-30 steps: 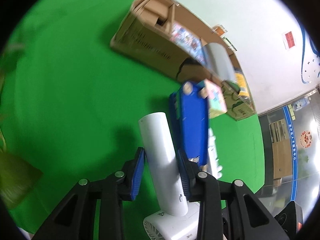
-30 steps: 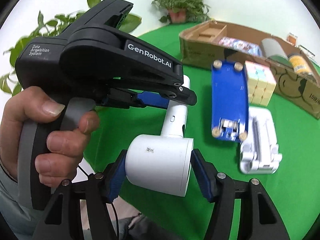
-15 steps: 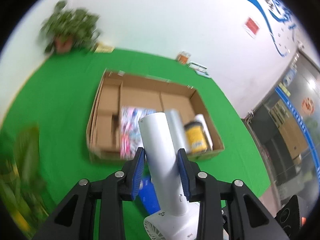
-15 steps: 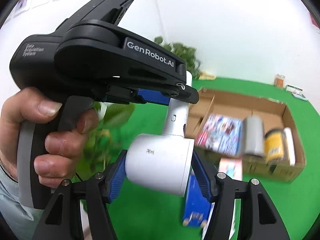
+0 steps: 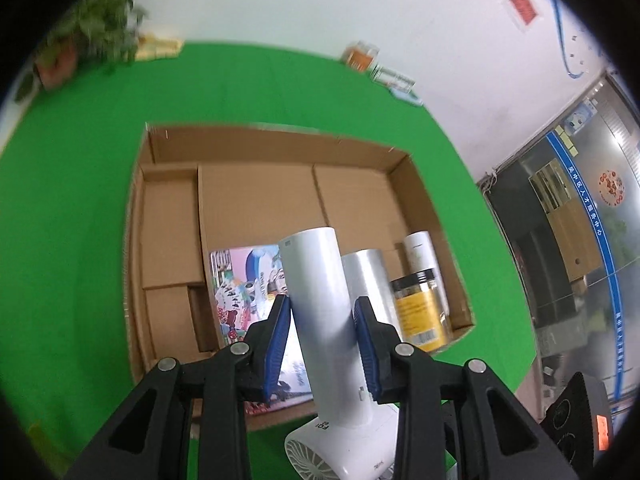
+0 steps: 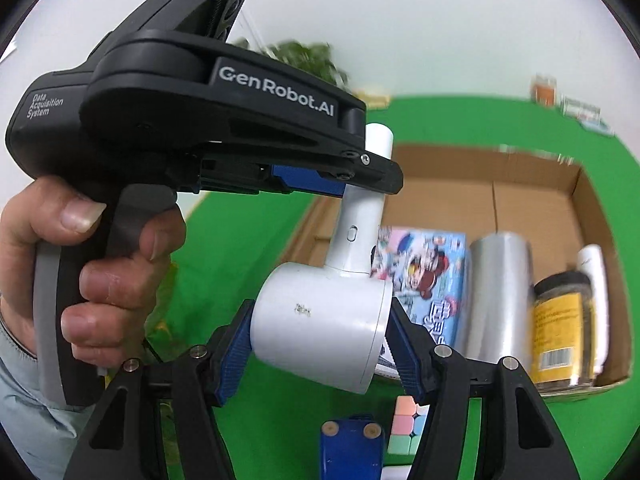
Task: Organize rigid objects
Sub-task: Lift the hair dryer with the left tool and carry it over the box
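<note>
Left claw is clamped on the white hair dryer handle, right claw clamped on its barrel, both holding it up over the near edge of the cardboard box on the green bench.

My pads are ribbed blue rubbery stuff on matt black plastic fingers, with small shiny metal screws. The dryer I'm holding is smooth white plastic, slightly glossy, one scuff on the barrel. Box below is plain brown corrugated cardboard, matt. Inside: a glossy printed book, a shiny silvery roll, a jar with a yellow paper label. Table cover is flat matt green.
</note>
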{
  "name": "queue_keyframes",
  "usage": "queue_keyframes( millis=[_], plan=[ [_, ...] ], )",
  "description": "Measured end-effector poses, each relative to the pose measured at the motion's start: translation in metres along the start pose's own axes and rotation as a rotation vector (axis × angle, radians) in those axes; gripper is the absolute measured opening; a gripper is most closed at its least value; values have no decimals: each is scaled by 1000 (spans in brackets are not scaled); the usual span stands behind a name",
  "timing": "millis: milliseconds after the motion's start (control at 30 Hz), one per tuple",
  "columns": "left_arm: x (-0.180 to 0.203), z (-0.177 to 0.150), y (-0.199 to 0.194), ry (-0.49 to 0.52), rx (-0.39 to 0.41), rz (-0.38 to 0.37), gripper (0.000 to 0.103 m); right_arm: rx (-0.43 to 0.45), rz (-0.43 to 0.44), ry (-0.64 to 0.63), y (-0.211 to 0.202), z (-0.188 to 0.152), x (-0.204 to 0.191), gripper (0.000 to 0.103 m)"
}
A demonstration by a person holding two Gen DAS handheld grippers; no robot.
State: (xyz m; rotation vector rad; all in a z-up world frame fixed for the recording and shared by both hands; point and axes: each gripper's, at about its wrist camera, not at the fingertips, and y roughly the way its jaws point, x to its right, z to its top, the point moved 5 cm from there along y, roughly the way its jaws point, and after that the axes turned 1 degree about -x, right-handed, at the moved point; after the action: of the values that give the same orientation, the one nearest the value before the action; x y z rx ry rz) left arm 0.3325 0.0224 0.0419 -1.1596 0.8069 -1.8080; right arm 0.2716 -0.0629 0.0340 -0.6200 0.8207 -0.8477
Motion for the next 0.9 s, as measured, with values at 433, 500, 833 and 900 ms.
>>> queue_keyframes(
  millis=[433,500,833,900],
  plan=[
    [-45,-6,77,-44,-148,-59,31,-147,-69,76,81,-32,28,60],
    [-46,-5,80,-40,-154,-56,31,-164,-81,84,86,-31,28,60],
    [-67,-8,89,-104,-165,-59,28,-179,27,101,78,-35,27,54],
    [-67,-9,91,-100,-168,-60,28,-188,21,90,77,-39,27,42]
  ],
)
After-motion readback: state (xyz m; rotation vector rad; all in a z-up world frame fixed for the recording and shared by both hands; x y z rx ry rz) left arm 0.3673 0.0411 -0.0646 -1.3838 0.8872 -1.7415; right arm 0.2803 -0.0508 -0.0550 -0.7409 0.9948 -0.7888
